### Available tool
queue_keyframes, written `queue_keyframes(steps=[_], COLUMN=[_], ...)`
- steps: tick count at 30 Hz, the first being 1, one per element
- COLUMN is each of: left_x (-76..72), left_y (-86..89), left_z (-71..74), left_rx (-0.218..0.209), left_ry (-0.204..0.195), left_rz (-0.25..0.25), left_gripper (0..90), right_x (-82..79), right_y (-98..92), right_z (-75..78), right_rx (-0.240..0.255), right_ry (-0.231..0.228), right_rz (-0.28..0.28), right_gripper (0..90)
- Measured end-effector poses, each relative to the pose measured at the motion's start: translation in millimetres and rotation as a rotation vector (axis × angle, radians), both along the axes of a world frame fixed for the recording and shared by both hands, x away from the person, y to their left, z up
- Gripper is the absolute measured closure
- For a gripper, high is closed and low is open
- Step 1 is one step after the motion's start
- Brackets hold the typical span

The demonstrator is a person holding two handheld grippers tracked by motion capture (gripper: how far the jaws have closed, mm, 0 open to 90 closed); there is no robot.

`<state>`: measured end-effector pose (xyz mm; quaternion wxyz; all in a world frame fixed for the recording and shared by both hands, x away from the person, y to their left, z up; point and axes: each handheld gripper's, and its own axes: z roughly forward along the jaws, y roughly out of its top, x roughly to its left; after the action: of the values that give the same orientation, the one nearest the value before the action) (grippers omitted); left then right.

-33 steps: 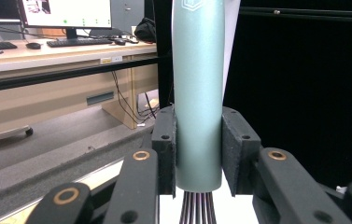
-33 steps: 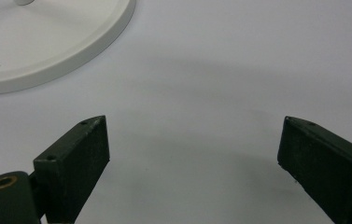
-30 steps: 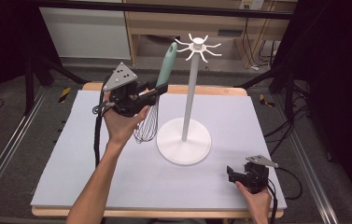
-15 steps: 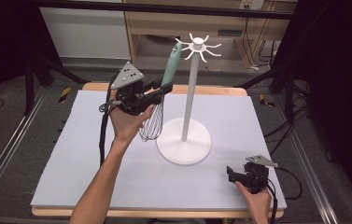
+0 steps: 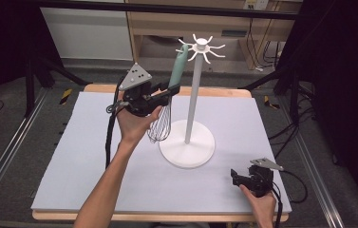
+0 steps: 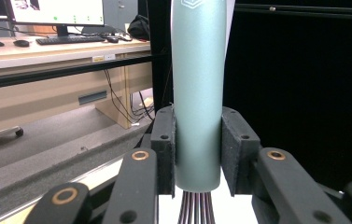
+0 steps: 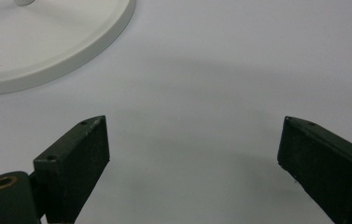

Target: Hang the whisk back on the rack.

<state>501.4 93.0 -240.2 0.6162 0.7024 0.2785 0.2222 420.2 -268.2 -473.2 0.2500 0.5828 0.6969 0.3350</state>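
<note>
Holding whisk [image 5: 167,107] upright, left claw [image 5: 169,92] clamped on teal handle, wires hanging down. Handle top just beside left hooks of white stand [image 5: 193,102], long axis near-vertical. Right claw [image 5: 234,176] spread apart, empty, resting low on table [image 5: 72,156], farther from the stand's hooks.

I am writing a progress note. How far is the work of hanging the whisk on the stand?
Done: the left gripper has the whisk clamped by its teal handle and raised off the table. In hand: the handle tip is near the hooks of the white stand. Left: hooking it and letting go. The right gripper rests open.
</note>
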Motion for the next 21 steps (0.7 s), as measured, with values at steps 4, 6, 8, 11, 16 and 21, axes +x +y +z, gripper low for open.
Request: queue_keyframes(steps=[4,6,8,11,16,21], left_x=[0.9,1.4,2.0,3.1,4.9,6.8], left_y=[-1.4,-2.3,-3.2,-4.6,-8.0,-11.1], left_z=[-1.5,-2.5,-3.4,-4.7,-6.6,-8.5], left_rx=[0.004,0.01,0.013,0.015,0.017,0.015], left_ry=[-0.003,-0.005,-0.006,-0.008,-0.018,-0.023], left_rz=[0.005,0.009,0.014,0.02,0.036,0.043], left_gripper=[68.7,68.6,68.6,68.6,68.5,68.5], right_x=[-0.1,-0.1,0.1,0.1,0.1,0.0], right_y=[0.4,0.3,0.2,0.4,0.5,1.0], right_z=[0.0,0.0,-0.1,-0.2,-0.3,-0.2], right_rx=[0.002,0.002,0.0,-0.002,-0.003,0.002], right_ry=[0.001,0.001,0.001,0.003,0.003,0.004], right_rz=[-0.002,-0.002,0.001,0.001,0.003,0.002], right_gripper=[9.5,9.5,9.5,9.5,9.5,9.5])
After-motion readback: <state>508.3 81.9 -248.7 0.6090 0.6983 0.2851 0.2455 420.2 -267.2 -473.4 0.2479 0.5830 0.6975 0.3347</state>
